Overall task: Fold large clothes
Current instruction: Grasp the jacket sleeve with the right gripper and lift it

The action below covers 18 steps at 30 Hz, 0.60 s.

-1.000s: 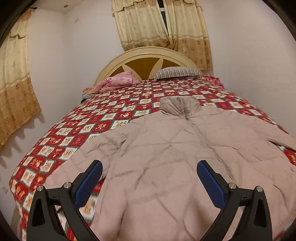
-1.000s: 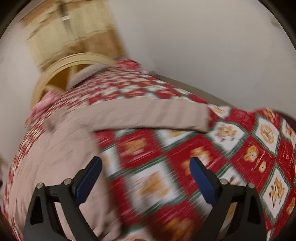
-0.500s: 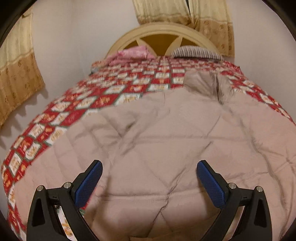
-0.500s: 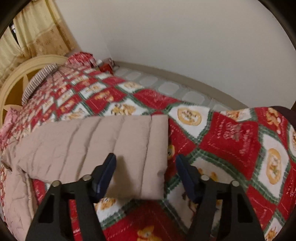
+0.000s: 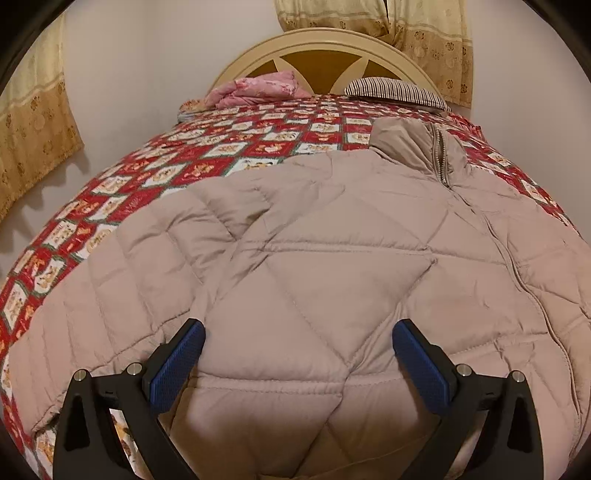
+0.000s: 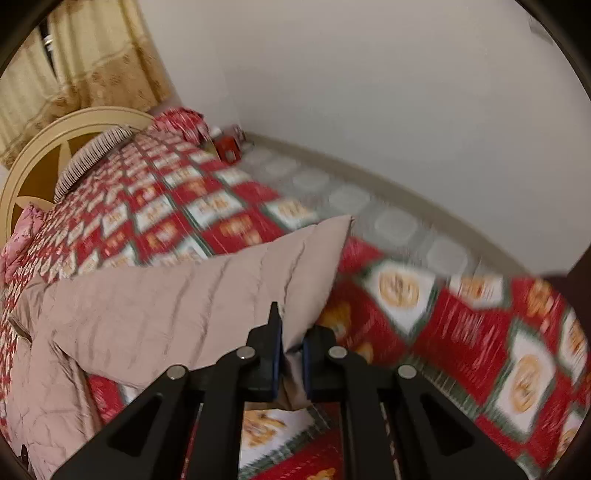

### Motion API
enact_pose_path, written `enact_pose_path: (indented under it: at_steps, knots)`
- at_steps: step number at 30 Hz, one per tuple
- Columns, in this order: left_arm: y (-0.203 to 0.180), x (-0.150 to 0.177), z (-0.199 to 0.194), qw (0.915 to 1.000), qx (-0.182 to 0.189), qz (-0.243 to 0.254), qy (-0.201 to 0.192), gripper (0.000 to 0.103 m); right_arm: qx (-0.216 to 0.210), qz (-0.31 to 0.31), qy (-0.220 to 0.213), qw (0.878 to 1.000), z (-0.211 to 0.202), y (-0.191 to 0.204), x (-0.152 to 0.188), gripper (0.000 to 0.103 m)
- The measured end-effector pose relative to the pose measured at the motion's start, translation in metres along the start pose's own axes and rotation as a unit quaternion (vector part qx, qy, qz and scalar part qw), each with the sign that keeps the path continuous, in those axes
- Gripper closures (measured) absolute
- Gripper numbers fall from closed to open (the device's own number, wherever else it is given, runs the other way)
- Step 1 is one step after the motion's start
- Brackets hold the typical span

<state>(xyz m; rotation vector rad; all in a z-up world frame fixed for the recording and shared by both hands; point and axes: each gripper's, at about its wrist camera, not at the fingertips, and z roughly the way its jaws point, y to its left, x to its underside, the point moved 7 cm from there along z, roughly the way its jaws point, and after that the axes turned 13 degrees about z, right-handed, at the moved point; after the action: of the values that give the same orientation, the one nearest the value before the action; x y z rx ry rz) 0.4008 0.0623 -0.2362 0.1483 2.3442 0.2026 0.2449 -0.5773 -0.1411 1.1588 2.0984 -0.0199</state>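
Note:
A large beige quilted jacket [image 5: 332, 258] lies spread flat, front up, on a bed with a red patterned bedspread [image 5: 184, 162]. Its collar and zip point toward the headboard. My left gripper [image 5: 295, 358] is open, its blue pads [image 5: 177, 365] low over the jacket's hem, holding nothing. In the right wrist view, my right gripper [image 6: 291, 350] is shut on the cuff end of the jacket's sleeve [image 6: 184, 306], which stretches out sideways over the bedspread [image 6: 480, 332] and is lifted a little at the cuff.
A pink folded blanket [image 5: 258, 88] and a striped pillow [image 5: 395, 90] lie by the cream headboard [image 5: 325, 44]. Curtains [image 5: 424, 33] hang behind. A tiled floor strip [image 6: 369, 206] and white wall run along the bed's right side, with a red box [image 6: 227, 147] on the floor.
My right gripper has closed on the sleeve cuff and raised it slightly. My left gripper has dropped closer to the jacket's hem and stays open.

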Motion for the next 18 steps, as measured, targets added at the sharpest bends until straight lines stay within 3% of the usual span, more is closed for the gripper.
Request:
enact_pose_path:
  at_steps: [5, 9, 18]
  knots:
    - [0.002, 0.002, 0.0, 0.9999, 0.011, -0.01, -0.003, 0.001, -0.011, -0.055, -0.07, 0.996, -0.045, 0.059, -0.026, 0.092]
    - [0.005, 0.003, 0.0, 0.9996, 0.02, -0.021, -0.005, 0.001, -0.03, -0.115, -0.121, 0.985, -0.079, 0.121, -0.032, 0.093]
    - [0.009, 0.006, -0.001, 0.9988, 0.033, -0.035, -0.01, 0.001, -0.097, -0.268, -0.189, 0.939, -0.132, 0.258, 0.022, 0.093]
